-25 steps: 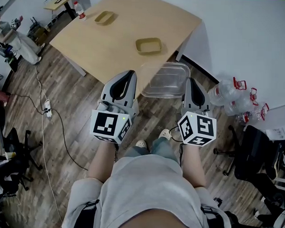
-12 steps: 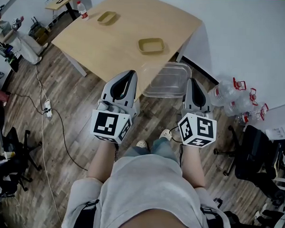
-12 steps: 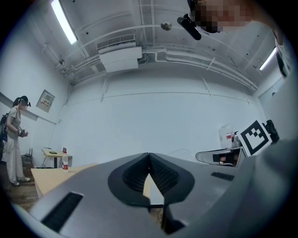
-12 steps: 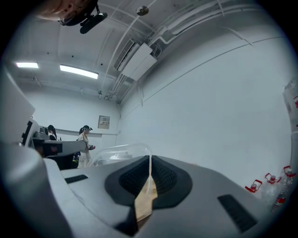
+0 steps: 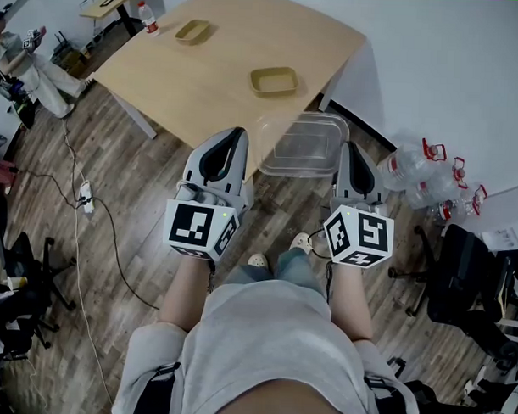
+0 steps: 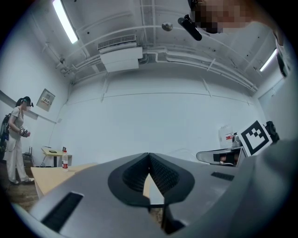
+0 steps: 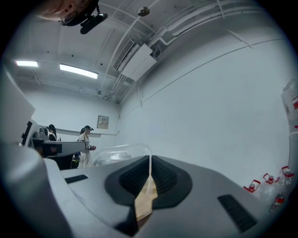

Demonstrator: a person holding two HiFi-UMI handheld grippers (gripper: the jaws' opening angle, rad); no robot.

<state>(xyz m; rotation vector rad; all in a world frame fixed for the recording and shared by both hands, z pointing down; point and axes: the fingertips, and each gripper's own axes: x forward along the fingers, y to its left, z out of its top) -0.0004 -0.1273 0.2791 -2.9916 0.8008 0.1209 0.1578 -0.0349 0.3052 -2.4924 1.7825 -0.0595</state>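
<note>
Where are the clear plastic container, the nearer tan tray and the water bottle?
clear plastic container (image 5: 302,144), head view, its floor
nearer tan tray (image 5: 273,81), head view, its inside
water bottle (image 5: 148,19), head view, its body

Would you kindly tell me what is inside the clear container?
Nothing shows inside the container; through its clear bottom the table edge and the floor are visible. The right gripper covers its near right corner.

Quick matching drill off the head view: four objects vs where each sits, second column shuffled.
1 clear plastic container
2 nearer tan rectangular tray
3 red-capped water bottle
4 large clear jugs

A on the floor at right
B far left edge of the wooden table
C between left gripper and right gripper
D tabletop near its right edge

Pairs: 1-C, 2-D, 3-B, 4-A
</note>
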